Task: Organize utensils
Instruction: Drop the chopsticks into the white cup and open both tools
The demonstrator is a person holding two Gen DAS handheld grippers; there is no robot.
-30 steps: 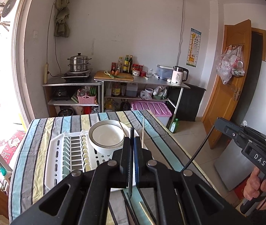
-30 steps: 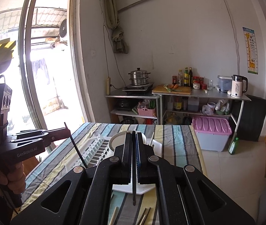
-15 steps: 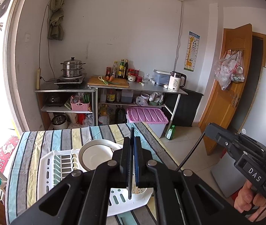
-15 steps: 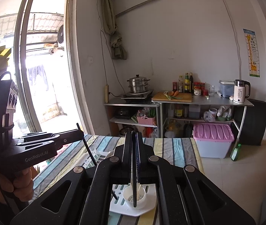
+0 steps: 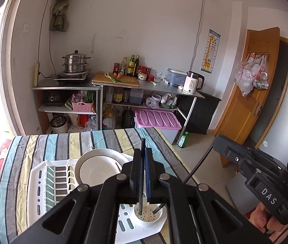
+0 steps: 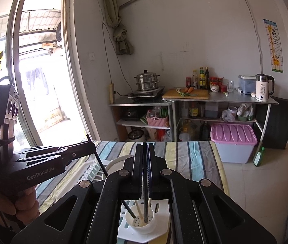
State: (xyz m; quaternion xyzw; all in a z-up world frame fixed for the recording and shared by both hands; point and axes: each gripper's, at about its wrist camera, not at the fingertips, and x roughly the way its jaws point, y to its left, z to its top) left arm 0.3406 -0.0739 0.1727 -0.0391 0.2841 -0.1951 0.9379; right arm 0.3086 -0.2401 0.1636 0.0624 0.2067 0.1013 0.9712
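Both grippers are clamped down on a chopstick each, and both sticks have their lower ends inside the white utensil cup (image 6: 140,222) at the corner of the white dish rack (image 5: 42,183).

Left gripper (image 5: 143,174): jaws pinched tight on a dark chopstick (image 5: 142,152) that stands nearly upright between the pads, top poking out above the fingertips, bottom end down in the perforated floor of the cup right below the jaws. The tool is angled down toward the table, and from the right wrist view you can see a hand (image 6: 22,205) wrapped around its handle, low on the left, body of the tool pointing in toward the rack.

Right gripper (image 6: 145,168): same deal, jaws squeezed on another dark chopstick (image 6: 145,203) running straight down into the cup beneath it. It's tilted down a bit less steeply. In the left wrist view it comes in from the right side, a hand (image 5: 261,219) gripping the handle at the lower right corner.

A couple of pale chopsticks (image 6: 138,207) already lean in the cup, I think two, hard to count behind the jaws. A white plate (image 5: 99,168) stands in the rack just beyond the left fingertips, on the striped tablecloth (image 5: 62,142).
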